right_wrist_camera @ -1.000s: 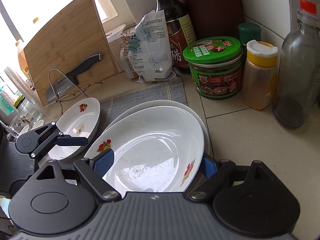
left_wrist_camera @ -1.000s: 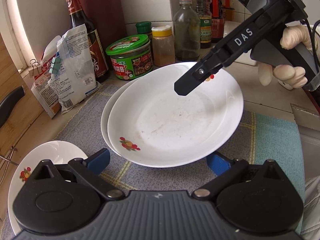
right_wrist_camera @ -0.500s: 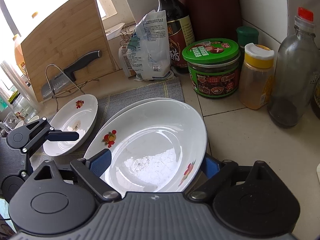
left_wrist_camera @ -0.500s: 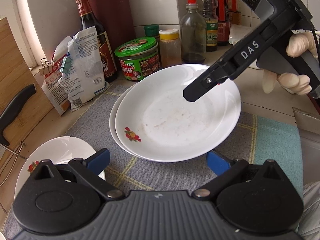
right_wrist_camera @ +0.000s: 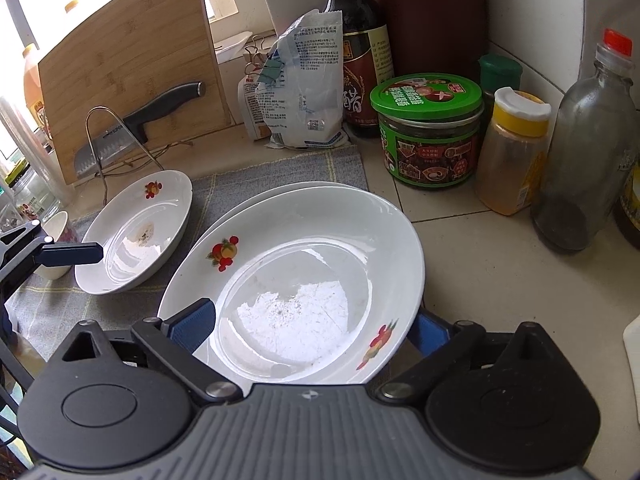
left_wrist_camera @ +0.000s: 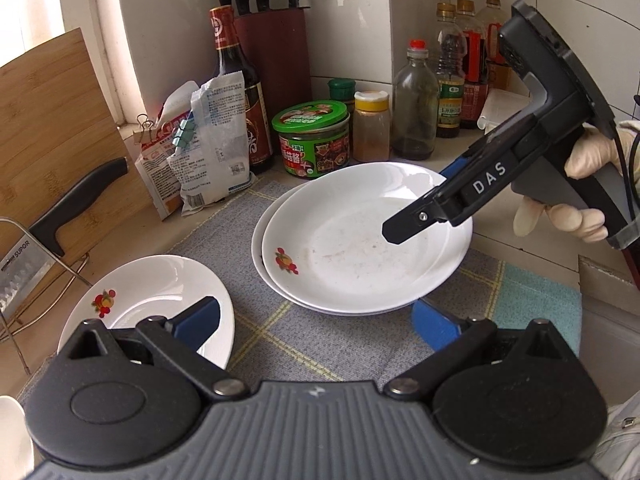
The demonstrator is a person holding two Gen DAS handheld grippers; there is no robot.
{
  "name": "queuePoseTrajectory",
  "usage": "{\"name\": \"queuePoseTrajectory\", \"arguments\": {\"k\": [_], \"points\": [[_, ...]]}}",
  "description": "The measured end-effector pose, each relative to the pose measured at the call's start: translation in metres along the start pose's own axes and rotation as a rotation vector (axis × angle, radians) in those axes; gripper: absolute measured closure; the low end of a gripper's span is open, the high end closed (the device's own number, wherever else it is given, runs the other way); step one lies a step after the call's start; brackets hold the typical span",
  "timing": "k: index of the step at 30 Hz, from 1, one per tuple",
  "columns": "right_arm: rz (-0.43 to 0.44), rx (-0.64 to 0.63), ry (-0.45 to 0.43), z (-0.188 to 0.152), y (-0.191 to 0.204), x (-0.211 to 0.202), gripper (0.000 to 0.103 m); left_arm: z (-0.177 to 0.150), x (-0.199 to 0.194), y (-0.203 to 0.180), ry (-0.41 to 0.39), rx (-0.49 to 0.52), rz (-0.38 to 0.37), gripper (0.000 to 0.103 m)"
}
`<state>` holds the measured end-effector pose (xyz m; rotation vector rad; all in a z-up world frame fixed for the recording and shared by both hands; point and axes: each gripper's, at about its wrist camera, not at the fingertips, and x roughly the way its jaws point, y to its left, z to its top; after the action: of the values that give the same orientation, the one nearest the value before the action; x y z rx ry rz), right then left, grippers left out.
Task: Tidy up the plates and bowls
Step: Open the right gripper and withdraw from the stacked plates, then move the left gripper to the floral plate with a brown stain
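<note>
Over the stacked plates (right_wrist_camera: 304, 280) mid-surface, my right tongs (right_wrist_camera: 312, 324) have just been spreading, pads clear of the rim; left tongs (left_wrist_camera: 316, 320) spread, empty; I'd lift straight off

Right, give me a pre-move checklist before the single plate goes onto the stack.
1. Right gripper let go of top plate: ok, jaws have just been opening, pads off the rim.
2. Top plate seated on lower plate: ok, slightly offset.
3. Left gripper open, empty: ok.
4. Single plate on the mat, reachable: ok.
5. Small cup clear of that plate: cannot tell.
</note>
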<state>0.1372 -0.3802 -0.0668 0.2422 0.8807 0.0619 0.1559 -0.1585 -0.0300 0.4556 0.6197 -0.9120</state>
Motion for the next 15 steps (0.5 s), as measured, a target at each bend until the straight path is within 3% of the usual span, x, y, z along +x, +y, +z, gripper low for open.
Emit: {"name": "queuePoseTrajectory", "arguments": {"k": [10,15], "points": [[-0.12,-0.071,0.053,-0.008,0.018,0.007,0.0,-0.026,-0.041,0.002,-0.014,-0.07,0.058,0.001],[-0.147,-0.07,0.036,-0.02,0.03,-0.002,0.0,-0.04,-0.064,0.01,-0.018,-0.12,0.12,0.001]]}}
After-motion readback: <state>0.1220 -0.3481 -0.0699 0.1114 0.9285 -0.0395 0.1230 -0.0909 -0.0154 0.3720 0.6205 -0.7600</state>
